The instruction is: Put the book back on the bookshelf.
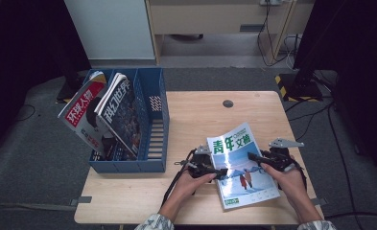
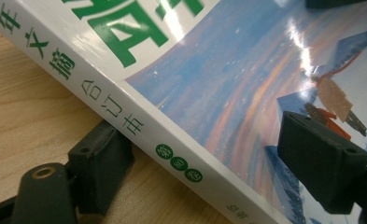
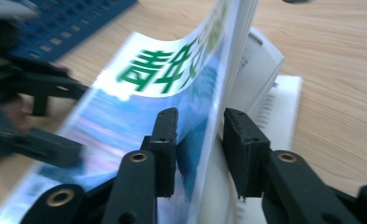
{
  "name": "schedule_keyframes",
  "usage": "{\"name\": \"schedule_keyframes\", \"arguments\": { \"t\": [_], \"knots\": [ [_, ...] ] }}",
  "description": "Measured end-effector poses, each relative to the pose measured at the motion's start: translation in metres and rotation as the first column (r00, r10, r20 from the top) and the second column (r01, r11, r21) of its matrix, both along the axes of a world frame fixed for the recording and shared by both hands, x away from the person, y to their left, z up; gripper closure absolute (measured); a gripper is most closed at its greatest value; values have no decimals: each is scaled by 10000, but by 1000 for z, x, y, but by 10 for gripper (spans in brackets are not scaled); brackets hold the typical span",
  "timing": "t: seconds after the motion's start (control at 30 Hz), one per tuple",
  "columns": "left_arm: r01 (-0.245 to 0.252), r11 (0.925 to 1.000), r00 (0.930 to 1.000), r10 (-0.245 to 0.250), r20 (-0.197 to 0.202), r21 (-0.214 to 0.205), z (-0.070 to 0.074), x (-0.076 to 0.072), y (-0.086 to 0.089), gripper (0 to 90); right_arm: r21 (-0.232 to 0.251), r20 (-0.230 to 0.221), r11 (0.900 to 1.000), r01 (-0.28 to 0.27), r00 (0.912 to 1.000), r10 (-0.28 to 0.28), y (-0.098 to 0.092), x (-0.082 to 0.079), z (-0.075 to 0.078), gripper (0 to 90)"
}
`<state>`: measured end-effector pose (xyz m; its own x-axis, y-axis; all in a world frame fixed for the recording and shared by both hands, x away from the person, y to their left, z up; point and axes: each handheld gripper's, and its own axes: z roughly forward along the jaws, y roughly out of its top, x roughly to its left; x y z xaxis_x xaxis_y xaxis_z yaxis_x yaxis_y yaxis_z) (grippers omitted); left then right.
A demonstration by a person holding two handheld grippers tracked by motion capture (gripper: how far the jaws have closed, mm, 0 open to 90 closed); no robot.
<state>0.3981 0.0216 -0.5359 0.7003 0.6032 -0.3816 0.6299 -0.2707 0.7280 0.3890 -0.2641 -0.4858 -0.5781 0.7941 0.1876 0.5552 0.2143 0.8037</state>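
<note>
A blue file rack [image 1: 152, 139] stands at the left of the bench [image 1: 195, 115], with two magazines [image 1: 104, 112] leaning in its left compartments, a red-titled one at the far left and a dark one just right of it. Right of the rack, near the person's edge, lies a magazine with green characters [image 1: 241, 167] on a blue and white cover. The left claw [image 1: 219, 172] sits at its left edge, the spine side; in the left gripper view [image 2: 218, 154] one pad lies on the bench under the spine and the other on the glossy cover, so the jaws straddle the thick spine, though whether they press on it is hard to tell from this angle. The right claw [image 1: 255, 158] reaches in at the magazine's right edge. In the right gripper view [image 3: 197, 149] its jaws stand apart on either side of the front cover, which curves upright between them with a gap at the pads, looser pages fanning to the right. That view is blurred on its left, where the left claw shows as a dark shape. Both hands enter from the near edge.
</note>
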Motion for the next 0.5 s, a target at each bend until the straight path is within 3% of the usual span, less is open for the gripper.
{"name": "schedule_keyframes", "arguments": {
  "t": [0.07, 0.2, 0.3, 0.37, 0.5],
  "knots": [
    [-7, 10000, 10000, 7, 64, 67, 0, 0, -1, 181, -96, -373, 9999, 45, 9993, -48, -3, 3, -5, 579],
    [-23, 9998, 9999, 20, 137, 203, 1, -1, -2, 181, -673, -620, 9975, 220, 9977, -262, -4, 5, -14, 429],
    [-93, 9998, 9999, 90, 144, 186, 0, -2, -2, 180, -1428, -683, 9888, 429, 9963, -531, -5, 7, -20, 282],
    [-104, 9998, 9998, 101, 161, 194, 0, -2, -3, 179, -1647, -849, 9849, 526, 9941, -673, -6, 7, -22, 222],
    [-173, 9997, 9997, 170, 153, 160, 0, -2, -3, 174, -1666, -1428, 9856, 274, 9884, -516, -10, 7, -31, 195]
  ]
}}
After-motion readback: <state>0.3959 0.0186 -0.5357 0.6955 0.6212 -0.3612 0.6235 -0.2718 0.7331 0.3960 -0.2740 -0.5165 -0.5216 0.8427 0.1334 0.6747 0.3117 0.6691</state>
